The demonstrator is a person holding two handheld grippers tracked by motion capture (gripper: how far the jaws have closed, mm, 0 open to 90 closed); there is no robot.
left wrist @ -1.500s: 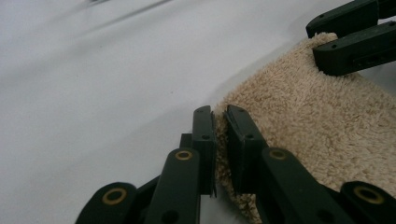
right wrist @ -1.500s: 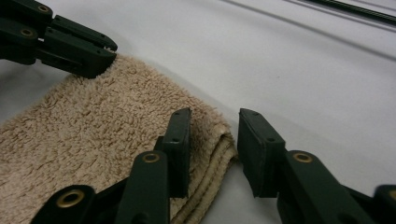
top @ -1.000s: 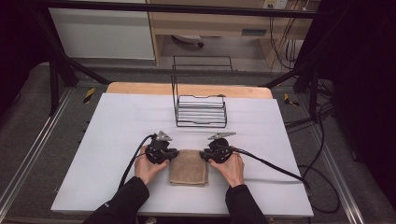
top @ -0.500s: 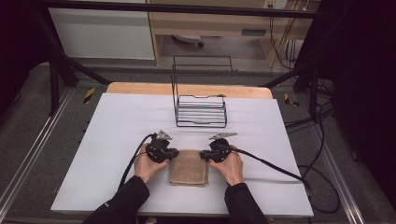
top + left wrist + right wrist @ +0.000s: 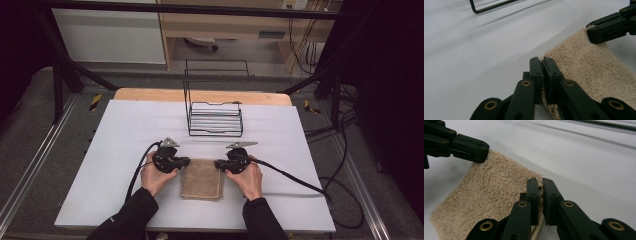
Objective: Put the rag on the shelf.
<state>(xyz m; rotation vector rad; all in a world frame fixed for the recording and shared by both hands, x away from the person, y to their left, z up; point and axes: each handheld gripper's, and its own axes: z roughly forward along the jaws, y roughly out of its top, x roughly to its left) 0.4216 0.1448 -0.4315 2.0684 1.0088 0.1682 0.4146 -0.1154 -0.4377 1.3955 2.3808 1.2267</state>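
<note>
Where the two forearms enter at the bottom of the high view, a folded tan towel (image 5: 202,178) is seen lying flat on the white table (image 5: 120,130), just below the centre of the frame. Its upper left corner is pinched between the nearly closed jaws of the left gripper (image 5: 183,162), and its upper right corner is clamped the same way by the right gripper (image 5: 218,163), terry cloth being visible between the jaws in both gripper views. Farther up the frame, a black wire rack (image 5: 215,119) is seen standing upright, well apart from the towel.
</note>
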